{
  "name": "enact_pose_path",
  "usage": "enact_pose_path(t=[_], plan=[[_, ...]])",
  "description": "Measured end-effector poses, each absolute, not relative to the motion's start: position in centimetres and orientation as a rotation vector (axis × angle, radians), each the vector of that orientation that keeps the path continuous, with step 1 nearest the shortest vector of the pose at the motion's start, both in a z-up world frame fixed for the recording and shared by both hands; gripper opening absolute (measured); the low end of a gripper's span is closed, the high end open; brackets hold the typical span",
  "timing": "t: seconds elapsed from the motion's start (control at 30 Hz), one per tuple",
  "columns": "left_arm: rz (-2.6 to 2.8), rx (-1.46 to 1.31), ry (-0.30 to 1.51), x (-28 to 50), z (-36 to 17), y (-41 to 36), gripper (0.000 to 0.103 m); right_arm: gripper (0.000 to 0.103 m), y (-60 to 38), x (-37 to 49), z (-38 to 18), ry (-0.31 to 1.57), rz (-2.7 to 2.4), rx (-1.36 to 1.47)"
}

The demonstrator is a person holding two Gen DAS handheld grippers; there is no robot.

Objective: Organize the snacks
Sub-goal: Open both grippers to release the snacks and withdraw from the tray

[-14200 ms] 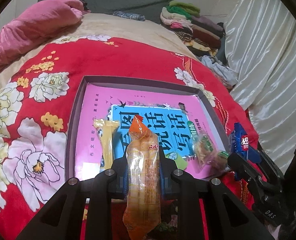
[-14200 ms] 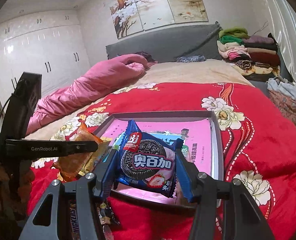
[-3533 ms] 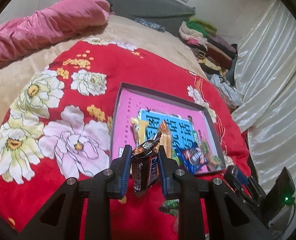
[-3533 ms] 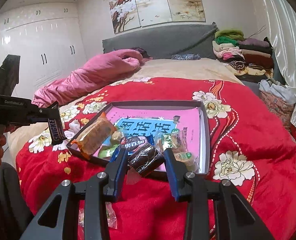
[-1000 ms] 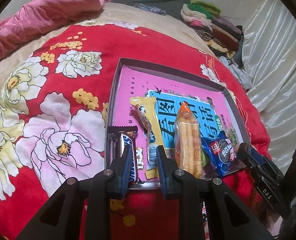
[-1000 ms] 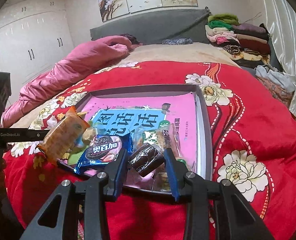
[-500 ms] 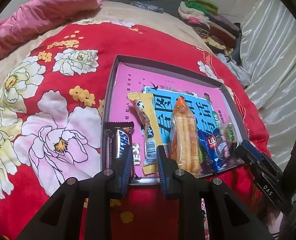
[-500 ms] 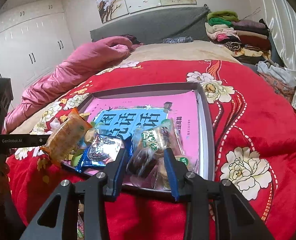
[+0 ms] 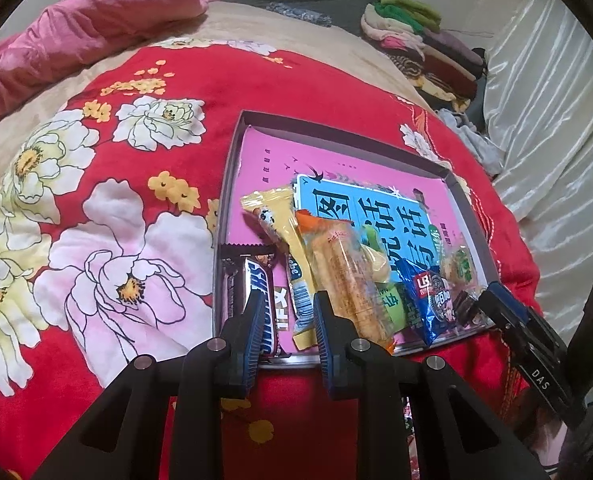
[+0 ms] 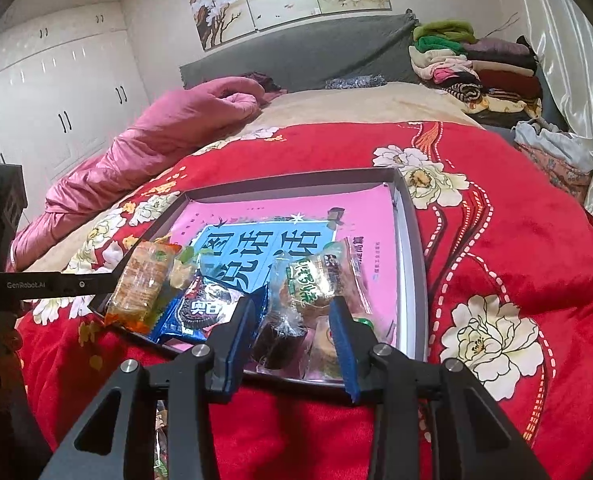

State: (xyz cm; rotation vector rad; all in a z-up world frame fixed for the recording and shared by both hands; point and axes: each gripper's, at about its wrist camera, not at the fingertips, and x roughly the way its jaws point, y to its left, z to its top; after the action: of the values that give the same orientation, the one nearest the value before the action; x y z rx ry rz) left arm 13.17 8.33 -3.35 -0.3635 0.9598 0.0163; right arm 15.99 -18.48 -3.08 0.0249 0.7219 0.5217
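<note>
Left hand-held gripper: open, holding nothing, low at the near edge of the tray. Blue fingertips apart, one on each side of the near end of the Snickers bar and the long yellow snack pack. Hard to tell if touching the bar or just above it.

Right hand-held gripper: open too, holding nothing, at the near right corner of the tray. Between its fingers, a small dark cake in a clear wrapper, lying down in the tray. Touching the fingers or not: cannot tell.

Snacks in a row along the near side of the tray, seen from the left wrist: Snickers bar by the left wall, then the yellow pack, then a long orange cracker pack, then a blue cookie pack, then a clear pack with a green label near the right wall. Packs side by side, some lying over each other. Orange cracker pack sticking out past the near rim.

Under the snacks, a pink book with a blue panel flat in the tray. Tray on a red flower blanket on a bed. Pink quilt bunched up far back. Folded clothes stacked by the headboard.
</note>
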Motion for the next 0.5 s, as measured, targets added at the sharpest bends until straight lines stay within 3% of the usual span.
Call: enact_pose_path(t=[0.5], plan=[[0.008,-0.363,0.934,12.6,-2.2,8.3,0.049,0.056,-18.7,15.9,-2.6,0.705,0.522,0.052]])
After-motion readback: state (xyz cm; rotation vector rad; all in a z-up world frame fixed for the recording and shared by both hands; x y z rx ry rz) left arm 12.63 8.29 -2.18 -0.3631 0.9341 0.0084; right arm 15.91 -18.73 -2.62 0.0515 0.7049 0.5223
